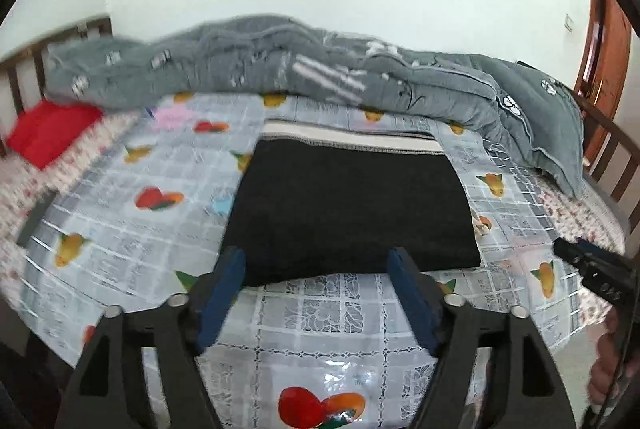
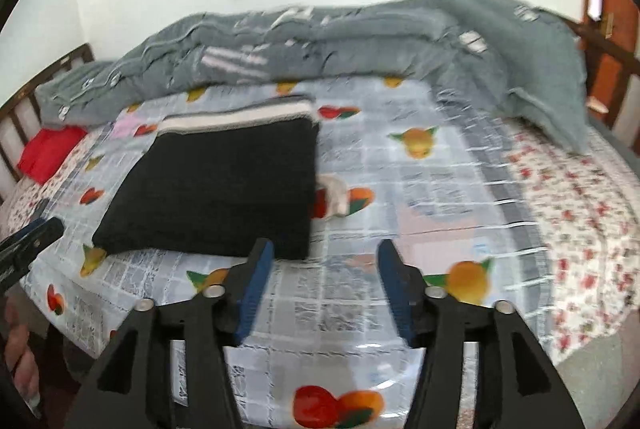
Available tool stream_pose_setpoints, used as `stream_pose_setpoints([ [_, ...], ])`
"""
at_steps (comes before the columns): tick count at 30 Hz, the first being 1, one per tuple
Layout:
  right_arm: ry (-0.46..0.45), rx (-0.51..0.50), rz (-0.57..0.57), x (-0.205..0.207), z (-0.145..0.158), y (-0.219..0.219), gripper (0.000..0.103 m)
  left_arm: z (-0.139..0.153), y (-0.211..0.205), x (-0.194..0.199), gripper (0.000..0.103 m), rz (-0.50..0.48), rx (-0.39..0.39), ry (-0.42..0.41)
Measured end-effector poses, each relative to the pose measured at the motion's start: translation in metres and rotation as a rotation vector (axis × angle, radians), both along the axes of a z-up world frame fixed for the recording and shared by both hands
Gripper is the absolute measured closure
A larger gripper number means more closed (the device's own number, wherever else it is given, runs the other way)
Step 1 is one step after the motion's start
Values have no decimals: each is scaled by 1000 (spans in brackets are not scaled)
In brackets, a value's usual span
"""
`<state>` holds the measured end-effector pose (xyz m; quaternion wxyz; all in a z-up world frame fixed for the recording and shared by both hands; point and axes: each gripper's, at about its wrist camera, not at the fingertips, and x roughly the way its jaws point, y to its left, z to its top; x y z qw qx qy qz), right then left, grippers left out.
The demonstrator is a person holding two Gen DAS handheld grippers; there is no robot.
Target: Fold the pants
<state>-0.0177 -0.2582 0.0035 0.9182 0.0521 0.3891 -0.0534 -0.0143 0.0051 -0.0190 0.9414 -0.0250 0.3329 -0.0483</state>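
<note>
The black pants (image 1: 352, 205) (image 2: 216, 189) lie folded into a flat rectangle on the bed, with the white and grey striped waistband along the far edge. My left gripper (image 1: 318, 261) hovers over the near edge of the pants, its blue-padded jaws open and nothing between them. My right gripper (image 2: 325, 251) is open too, just off the pants' near right corner above the sheet, and holds nothing. Each gripper shows at the edge of the other's view: the right gripper (image 1: 580, 257) and the left gripper (image 2: 36, 233).
A glossy fruit-print plastic sheet (image 1: 320, 329) covers the bed. A rumpled grey quilt (image 1: 320, 69) is piled along the far side. A red cloth (image 1: 52, 137) lies at the far left by the wooden rail. A small white item (image 2: 334, 197) sits beside the pants.
</note>
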Motion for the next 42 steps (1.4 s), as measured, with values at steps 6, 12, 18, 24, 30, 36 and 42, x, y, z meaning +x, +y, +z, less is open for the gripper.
stream_pose_setpoints([
  [6, -45, -24, -16, -28, 19, -3, 6, 13, -6, -26, 22, 3, -5, -7],
  [12, -50, -11, -8, -45, 22, 2, 6, 17, -2, -46, 14, 24, 10, -23],
  [18, -63, -5, -1, -58, 28, 7, 6, 22, 2, -57, 14, 45, 19, -32],
  [24, -73, 7, 3, -67, 33, 10, 6, 25, 5, -63, 14, 55, 28, -38],
  [30, -73, -8, 15, -69, 35, 17, 6, 27, 8, -67, 14, 60, 18, -40],
  [36, -83, -8, 21, -72, 41, 22, 6, 28, 11, -70, 14, 67, 15, -41],
  [42, -96, -7, 33, -74, 48, 27, 6, 33, 15, -75, 14, 74, 14, -48],
])
